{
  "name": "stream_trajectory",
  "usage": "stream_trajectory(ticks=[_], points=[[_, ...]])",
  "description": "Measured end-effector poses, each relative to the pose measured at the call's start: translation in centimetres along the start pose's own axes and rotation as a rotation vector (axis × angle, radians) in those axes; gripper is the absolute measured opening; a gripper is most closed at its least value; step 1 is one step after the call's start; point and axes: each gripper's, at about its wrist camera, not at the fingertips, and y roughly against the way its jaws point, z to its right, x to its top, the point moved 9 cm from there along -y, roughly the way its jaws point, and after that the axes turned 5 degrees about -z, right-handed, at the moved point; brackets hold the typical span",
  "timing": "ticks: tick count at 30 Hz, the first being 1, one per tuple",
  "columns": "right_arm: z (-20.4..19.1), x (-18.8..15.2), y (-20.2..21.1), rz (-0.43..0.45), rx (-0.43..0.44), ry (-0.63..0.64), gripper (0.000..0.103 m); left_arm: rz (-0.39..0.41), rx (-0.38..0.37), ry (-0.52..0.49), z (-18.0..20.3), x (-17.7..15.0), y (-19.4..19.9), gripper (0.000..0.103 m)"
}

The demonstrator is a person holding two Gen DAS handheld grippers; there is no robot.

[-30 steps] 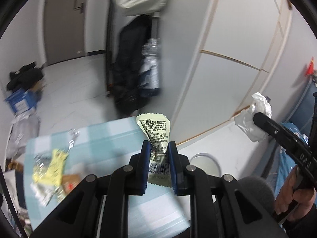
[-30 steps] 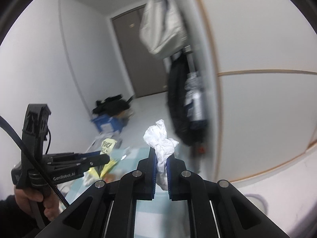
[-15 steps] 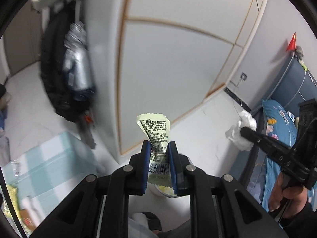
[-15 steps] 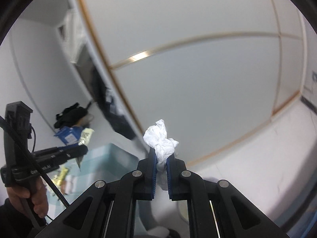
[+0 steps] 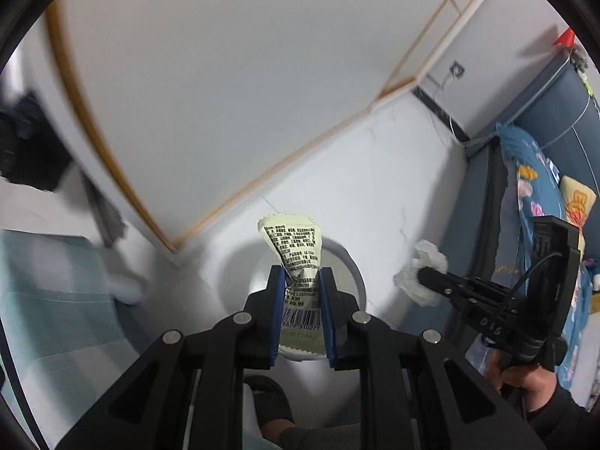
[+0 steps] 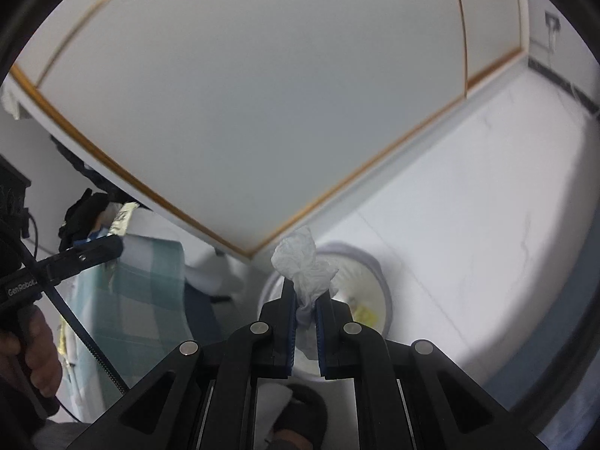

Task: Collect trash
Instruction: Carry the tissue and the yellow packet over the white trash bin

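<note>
Both grippers now hang over a white bin point(image 5: 352, 273) at lower centre of frame, where a second ago the checked table filled that spot. The left gripper point(image 5: 300, 281) pinches a pale green wrapper point(image 5: 296, 247); the right gripper point(image 6: 305, 292) clamps a crumpled tissue point(image 6: 303, 266). Yellow scraps, apparently, already lie inside. Dropping both looks next.
</note>
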Motion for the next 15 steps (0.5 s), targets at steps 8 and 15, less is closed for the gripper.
stream_trajectory(ticks=[8, 15], points=[[3.3, -2.3, -6.0, -0.144, 0.012, -0.069, 0.008, -0.158, 0.009, -0.056, 2.3, -1.1, -6.6, 0.014], [4.3, -4.4, -10.0, -0.242, 0.055, -0.158, 0.008, -0.258, -0.045, 0.037, 1.2, -3.2, -9.9, 0.014]])
